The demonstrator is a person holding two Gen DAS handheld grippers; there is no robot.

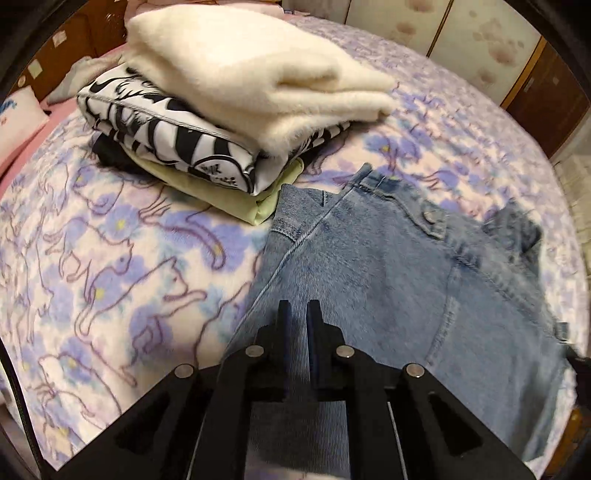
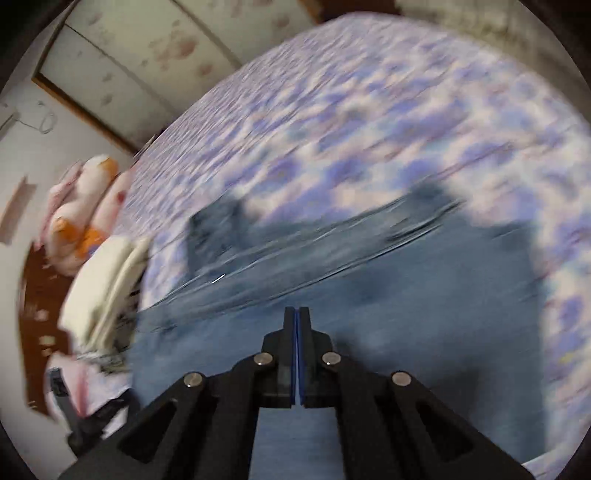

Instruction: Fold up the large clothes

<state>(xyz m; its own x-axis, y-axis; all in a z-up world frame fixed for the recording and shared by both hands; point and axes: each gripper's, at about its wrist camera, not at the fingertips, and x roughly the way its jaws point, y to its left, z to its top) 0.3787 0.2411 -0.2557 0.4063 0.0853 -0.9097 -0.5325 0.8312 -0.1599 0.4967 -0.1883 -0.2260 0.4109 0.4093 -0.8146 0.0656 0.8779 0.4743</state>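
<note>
A bed (image 1: 110,258) fills most of both views, covered by a soft fleece blanket printed with lilac flowers and outlined cats on a pale ground. Beyond the bed stand wardrobe doors (image 1: 461,33) with pale panels bearing faint pink blossoms in brown wooden frames. At the head of the bed, a pink sheet edge and a white pillow (image 1: 18,118) show in the left wrist view.

The jeans (image 1: 388,266) lie on the bed, just beside a stack of folded clothes (image 1: 207,122) and nearly touching its lowest corner. They are light blue washed denim, with raised seams, a waistband edge and a metal rivet button near it. In the right wrist view the jeans (image 2: 388,314) are heavily blurred, a broad blue sheet spread over the blanket.

The stack has a thick, fluffy cream sweater (image 1: 258,70) on top, a smooth black-and-white patterned piece beneath it, then a pale yellow-green layer and something dark at the bottom. From the right wrist view the stack sits beside the jeans' left edge, with a plush toy (image 2: 85,206) in white and orange beyond it.

The left claw (image 1: 298,314) is nearly clenched, with ribbed denim showing in the narrow gap between its black fingers; whether it pinches the cloth I cannot tell. The right claw (image 2: 297,321) is fully clenched, blue pads pressed together, over the jeans
</note>
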